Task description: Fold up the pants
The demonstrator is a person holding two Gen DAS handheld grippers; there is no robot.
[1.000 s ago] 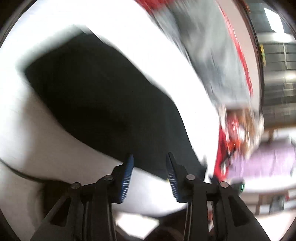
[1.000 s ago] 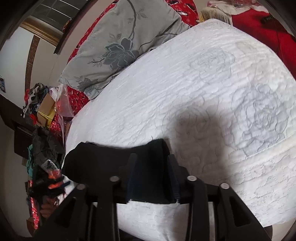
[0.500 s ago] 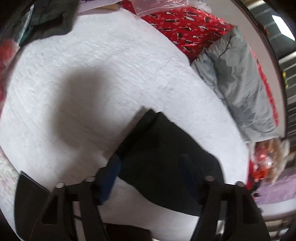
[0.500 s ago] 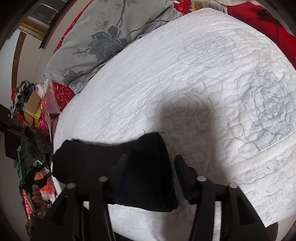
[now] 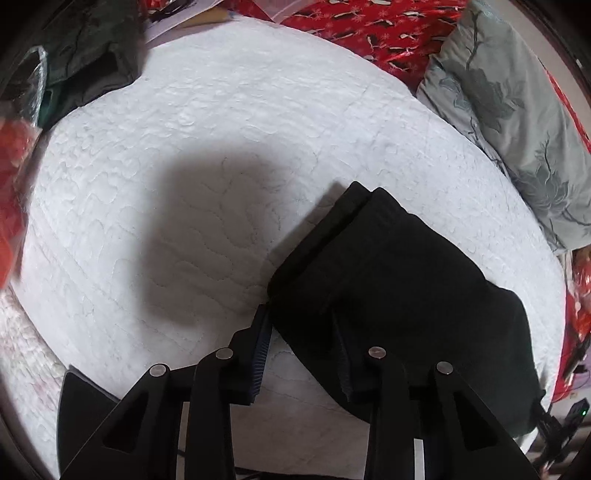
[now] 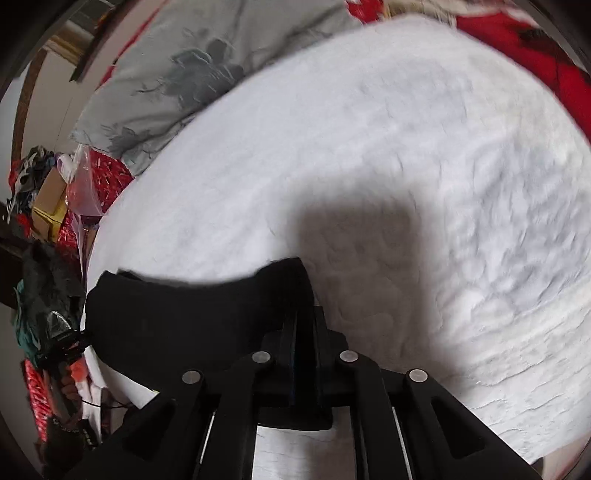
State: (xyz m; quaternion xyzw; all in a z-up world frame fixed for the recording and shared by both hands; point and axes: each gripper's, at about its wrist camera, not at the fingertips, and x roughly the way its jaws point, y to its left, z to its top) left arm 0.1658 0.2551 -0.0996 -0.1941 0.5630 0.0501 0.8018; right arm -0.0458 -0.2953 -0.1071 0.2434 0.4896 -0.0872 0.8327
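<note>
Black pants point(image 5: 406, 295) lie folded on a white quilted bed cover point(image 5: 184, 147). In the left wrist view my left gripper point(image 5: 299, 314) points down at their near corner. Its jaws are closing, the thick folded edge sits between them, and a strip of white cover still shows beside the left pad point(image 5: 260, 339). In the right wrist view the pants point(image 6: 177, 317) stretch off to the left. My right gripper point(image 6: 304, 314) is shut on their right-hand edge, with the cloth pinched between the nearly touching fingers. That view is blurred.
A grey flowered pillow point(image 5: 517, 122) lies at the head of the bed on red patterned bedding point(image 5: 351, 22). Dark green clothes point(image 5: 81, 55) are heaped at the far left corner. Boxes and bags point(image 6: 44, 206) crowd the floor beside the bed. White cover point(image 6: 406, 147) spreads to the right.
The left view swung down onto the pants' corner; its jaws spread wide, then narrowed around the folded edge. The right jaws opened slightly, then clamped onto the pants' edge.
</note>
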